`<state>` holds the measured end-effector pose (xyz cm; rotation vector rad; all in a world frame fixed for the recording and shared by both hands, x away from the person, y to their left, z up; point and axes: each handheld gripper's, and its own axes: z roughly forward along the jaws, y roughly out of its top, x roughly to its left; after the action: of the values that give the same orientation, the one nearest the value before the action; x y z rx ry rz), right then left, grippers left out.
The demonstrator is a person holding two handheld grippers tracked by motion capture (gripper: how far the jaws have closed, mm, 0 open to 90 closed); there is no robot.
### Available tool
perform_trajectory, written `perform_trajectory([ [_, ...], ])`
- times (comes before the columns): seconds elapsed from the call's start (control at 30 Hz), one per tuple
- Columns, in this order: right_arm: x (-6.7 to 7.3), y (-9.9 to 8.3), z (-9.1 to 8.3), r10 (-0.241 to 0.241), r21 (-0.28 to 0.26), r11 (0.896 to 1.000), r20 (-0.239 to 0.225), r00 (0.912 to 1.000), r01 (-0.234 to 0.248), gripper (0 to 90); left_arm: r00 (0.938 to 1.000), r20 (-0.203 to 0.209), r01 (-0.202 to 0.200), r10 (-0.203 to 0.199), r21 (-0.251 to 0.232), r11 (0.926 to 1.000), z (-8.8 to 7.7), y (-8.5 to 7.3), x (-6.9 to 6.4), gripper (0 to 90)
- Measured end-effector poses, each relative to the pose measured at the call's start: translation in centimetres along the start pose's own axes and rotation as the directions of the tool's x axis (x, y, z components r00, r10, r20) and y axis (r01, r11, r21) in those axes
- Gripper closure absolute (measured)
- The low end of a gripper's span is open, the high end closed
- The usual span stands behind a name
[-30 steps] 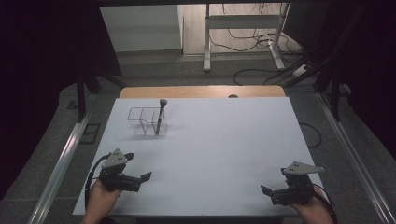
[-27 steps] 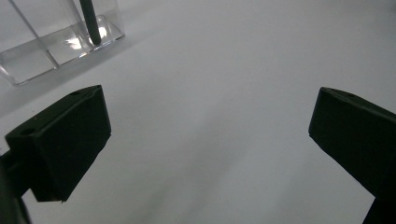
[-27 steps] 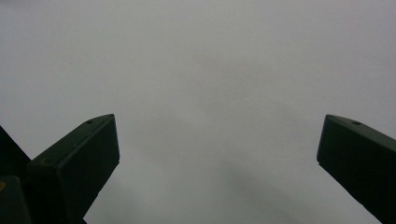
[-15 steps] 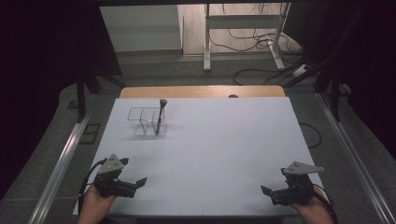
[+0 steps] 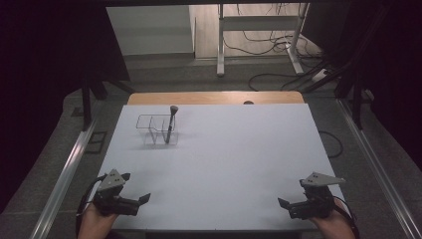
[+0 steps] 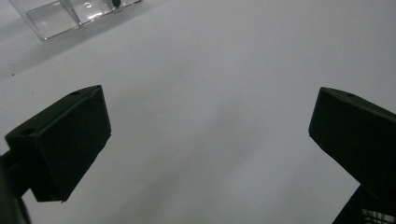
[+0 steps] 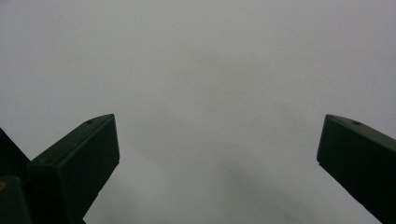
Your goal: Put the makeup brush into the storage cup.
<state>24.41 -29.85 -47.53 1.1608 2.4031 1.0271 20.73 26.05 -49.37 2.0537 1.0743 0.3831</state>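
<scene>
Bare table point(image 5: 234, 154) throughout; sole obstacle, far-left clear organiser point(image 5: 157, 129) with brush point(image 5: 170, 124).

Left gripper point(image 5: 137, 191): at your near-left table point(image 5: 234, 149) corner, jaws spread, nothing between them.
Right gripper point(image 5: 281, 203): at your near-right corner, well apart from the left one.
Organizer point(image 5: 157, 129): far left on the table, ahead of your left gripper.
Brush point(image 5: 170, 124): upright in the organizer's right compartment.

One clear organizer point(image 5: 157, 128) with two compartments; one brush point(image 5: 171, 123) in it; two grippers; one white tabletop point(image 5: 234, 149).
</scene>
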Motion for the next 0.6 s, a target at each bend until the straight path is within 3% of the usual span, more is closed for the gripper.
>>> perform_trajectory([
  [0.6, 0.0, 0.0, 0.1, 0.0, 0.007, 1.0, -0.004, 1.0, 0.0, 0.0, 0.9989, -0.037, 0.029, -0.029, 0.026, 0.9992, -1.0, -1.5, 0.3, 0.0],
])
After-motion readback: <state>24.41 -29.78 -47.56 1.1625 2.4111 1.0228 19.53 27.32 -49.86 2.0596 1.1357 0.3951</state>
